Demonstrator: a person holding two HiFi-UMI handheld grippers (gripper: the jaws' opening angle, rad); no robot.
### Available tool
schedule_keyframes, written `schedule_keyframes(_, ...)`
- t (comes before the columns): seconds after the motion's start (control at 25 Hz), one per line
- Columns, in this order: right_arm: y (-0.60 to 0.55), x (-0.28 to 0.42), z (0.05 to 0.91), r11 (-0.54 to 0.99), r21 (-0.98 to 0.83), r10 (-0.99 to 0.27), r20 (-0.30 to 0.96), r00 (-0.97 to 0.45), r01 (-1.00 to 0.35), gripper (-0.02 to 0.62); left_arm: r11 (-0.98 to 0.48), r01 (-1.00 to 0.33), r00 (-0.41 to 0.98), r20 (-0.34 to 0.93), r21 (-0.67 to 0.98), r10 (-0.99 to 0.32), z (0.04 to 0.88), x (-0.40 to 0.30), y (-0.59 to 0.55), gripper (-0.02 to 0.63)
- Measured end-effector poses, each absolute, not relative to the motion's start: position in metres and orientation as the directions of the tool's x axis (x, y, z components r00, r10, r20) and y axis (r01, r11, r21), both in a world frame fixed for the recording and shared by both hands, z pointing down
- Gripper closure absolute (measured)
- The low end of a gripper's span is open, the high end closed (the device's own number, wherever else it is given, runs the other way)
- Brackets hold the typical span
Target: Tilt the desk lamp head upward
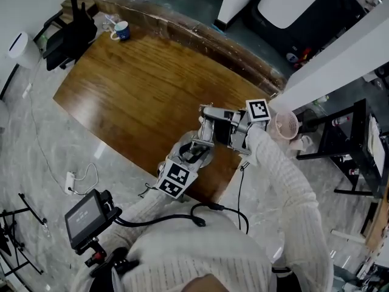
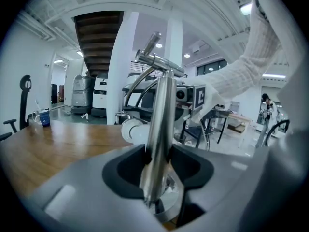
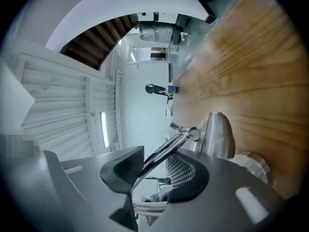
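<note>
Two hand-held grippers meet at a chrome desk lamp point(image 1: 205, 129) in the head view. The lamp stands on a wooden table point(image 1: 121, 84), near the edge closest to the person, at about four o'clock from the table's middle. The left gripper point(image 1: 197, 152) points at it from seven o'clock, the right gripper point(image 1: 214, 115) from three o'clock. Both arms are in white knit sleeves point(image 1: 285, 181). A blue mug point(image 1: 121, 30) sits well apart, at the table's eleven o'clock corner.

Left gripper view: the jaws are clamped on the lamp's upright pole point(image 2: 161, 110), with one dark pad pressed to each side of it low down. The pole rises toward twelve o'clock and ends at a pivot point(image 2: 155, 59) with a crossbar. Just behind the pole, toward two o'clock, are the right gripper's marker cube point(image 2: 199, 96) and a white sleeve. The table top stretches away toward nine o'clock.

Right gripper view: the picture is rolled sideways, so the table top fills the side from one to four o'clock. The jaws are closed onto the thin curved lamp arm point(image 3: 161, 156), with a pad against each side of it. The arm runs toward two o'clock to a small knob point(image 3: 193, 133). Just beside the knob, at three o'clock from it, is the lamp head point(image 3: 217, 134), a silver bell shape seen against the wood.
</note>
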State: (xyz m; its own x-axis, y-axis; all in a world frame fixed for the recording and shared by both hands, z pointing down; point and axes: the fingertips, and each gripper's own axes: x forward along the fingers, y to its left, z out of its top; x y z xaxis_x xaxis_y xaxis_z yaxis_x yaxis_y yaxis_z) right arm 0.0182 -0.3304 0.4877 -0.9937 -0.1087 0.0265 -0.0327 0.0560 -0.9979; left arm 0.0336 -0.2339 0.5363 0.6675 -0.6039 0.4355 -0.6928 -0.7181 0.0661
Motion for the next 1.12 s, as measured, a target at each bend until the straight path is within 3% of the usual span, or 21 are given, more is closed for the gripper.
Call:
schedule_keyframes(0.2,-0.334,0.021,0.471,0.214,-0.974,-0.101,0.059,-0.993,-0.08,0.46,-0.716,-0.695,0.66,0.455,0.068,-0.598,0.538,0.038,-0.233,0.445)
schedule_keyframes(0.32,-0.335,0.018,0.439,0.402,-0.91,-0.082,0.073,-0.994,-0.1,0.468,-0.709,-0.702,0.652,0.467,0.072,-0.598,0.538,0.037,-0.233,0.445)
schedule_keyframes(0.68,-0.313,0.008,0.368,0.852,-0.484,-0.135,0.167,-0.977,-0.2,0.472,-0.683,-0.724,0.637,0.478,0.101,-0.604,0.538,0.034,-0.237,0.442)
schedule_keyframes(0.88,-0.291,0.001,0.343,0.96,-0.165,-0.192,0.2,-0.961,-0.226,0.463,-0.661,-0.739,0.63,0.48,0.13,-0.61,0.541,0.032,-0.24,0.442)
schedule_keyframes(1.12,-0.27,-0.003,0.332,0.961,0.142,-0.261,0.194,-0.946,-0.236,0.448,-0.644,-0.75,0.625,0.48,0.151,-0.615,0.543,0.031,-0.246,0.433)
